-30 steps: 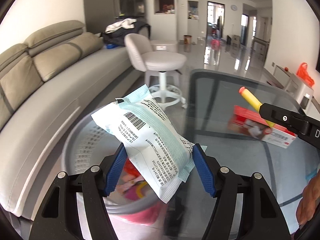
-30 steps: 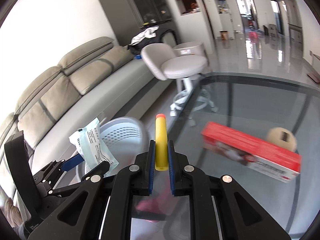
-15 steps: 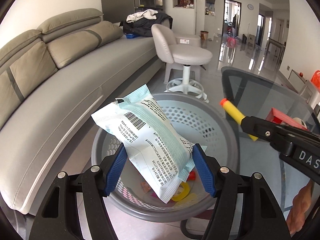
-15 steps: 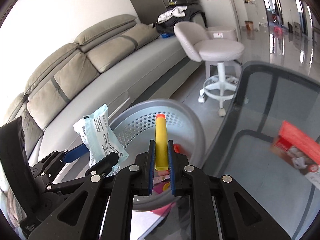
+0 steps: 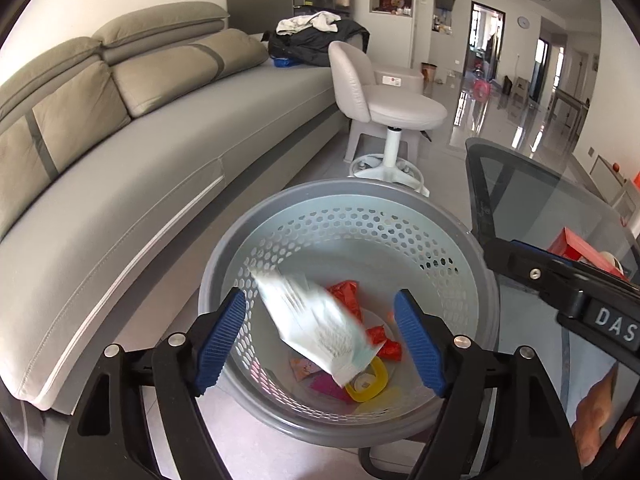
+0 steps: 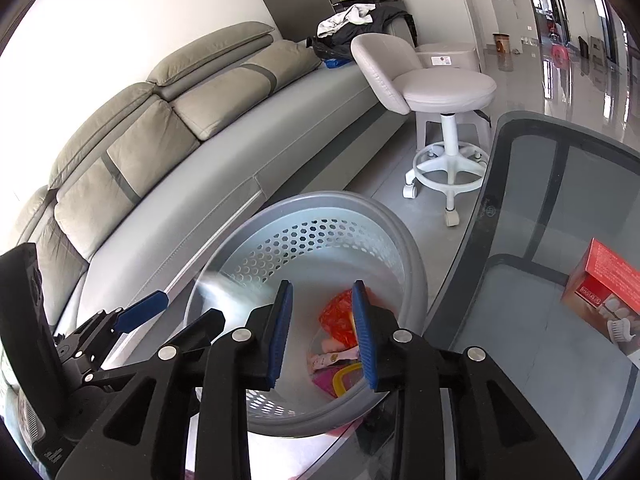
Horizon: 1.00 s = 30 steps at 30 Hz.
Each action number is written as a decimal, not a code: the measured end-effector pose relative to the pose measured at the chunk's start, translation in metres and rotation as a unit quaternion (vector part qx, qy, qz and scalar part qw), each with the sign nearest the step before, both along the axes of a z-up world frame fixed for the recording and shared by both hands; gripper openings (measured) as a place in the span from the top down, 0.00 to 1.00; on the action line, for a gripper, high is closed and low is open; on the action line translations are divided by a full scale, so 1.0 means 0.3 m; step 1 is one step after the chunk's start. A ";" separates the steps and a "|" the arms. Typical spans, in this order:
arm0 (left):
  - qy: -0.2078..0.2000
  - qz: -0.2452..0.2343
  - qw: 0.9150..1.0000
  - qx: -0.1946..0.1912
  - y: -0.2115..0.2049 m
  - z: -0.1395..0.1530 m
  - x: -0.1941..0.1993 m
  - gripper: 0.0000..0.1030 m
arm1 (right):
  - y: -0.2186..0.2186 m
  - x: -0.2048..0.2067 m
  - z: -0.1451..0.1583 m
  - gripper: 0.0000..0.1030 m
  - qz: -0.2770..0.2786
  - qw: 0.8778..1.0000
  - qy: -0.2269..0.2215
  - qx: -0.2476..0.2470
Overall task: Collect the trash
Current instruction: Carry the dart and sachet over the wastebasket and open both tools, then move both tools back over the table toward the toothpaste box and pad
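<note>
A grey perforated basket [image 5: 360, 188] stands on the floor below both grippers. My left gripper [image 5: 320, 340] hangs over it with its jaws opening, and a white printed packet [image 5: 316, 320], blurred, is dropping free between the pads into the basket. My right gripper [image 6: 322, 332] is also over the basket [image 6: 416, 280], its jaws opening with nothing between them. The yellow foam dart is not in sight. Red wrappers [image 5: 348, 292] and a yellow ring [image 5: 372, 380] lie on the basket's bottom. The right gripper's arm [image 5: 560, 284] shows at the right of the left wrist view.
A long grey sofa [image 5: 140, 152] runs along the left. A white swivel stool [image 5: 392, 112] stands beyond the basket. A glass table [image 6: 560, 240] at the right carries a red box [image 6: 608, 276]. A person's hand [image 5: 600, 412] shows at the lower right.
Both grippers moved from the table to over the basket. The left let go of the white packet, which now falls. The right opened and the yellow dart is gone from it.
</note>
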<state>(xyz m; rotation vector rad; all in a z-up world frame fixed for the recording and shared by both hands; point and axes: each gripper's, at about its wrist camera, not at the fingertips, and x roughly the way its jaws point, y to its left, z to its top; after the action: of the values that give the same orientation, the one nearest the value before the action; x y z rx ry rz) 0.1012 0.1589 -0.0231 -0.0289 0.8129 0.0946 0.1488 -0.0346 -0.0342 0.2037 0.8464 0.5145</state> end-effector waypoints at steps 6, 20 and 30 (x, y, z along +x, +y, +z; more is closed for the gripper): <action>0.001 0.005 1.000 -0.002 0.001 -0.001 0.003 0.27 | -0.004 -0.005 0.004 0.71 -0.002 1.000 -0.004 -0.001; -0.008 0.006 1.000 -0.003 -0.023 0.014 0.007 0.23 | -0.057 -0.046 0.037 0.63 -0.018 1.000 -0.022 0.007; -0.032 -0.013 0.999 0.005 -0.117 0.045 -0.016 0.17 | -0.182 -0.108 0.079 0.48 -0.061 0.997 -0.048 -0.012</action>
<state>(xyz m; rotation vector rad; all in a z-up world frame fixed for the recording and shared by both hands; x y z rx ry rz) 0.0963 0.1237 -0.0096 -0.0125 0.7493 0.0735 0.1163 -0.0893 -0.0105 0.2052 0.7404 0.3960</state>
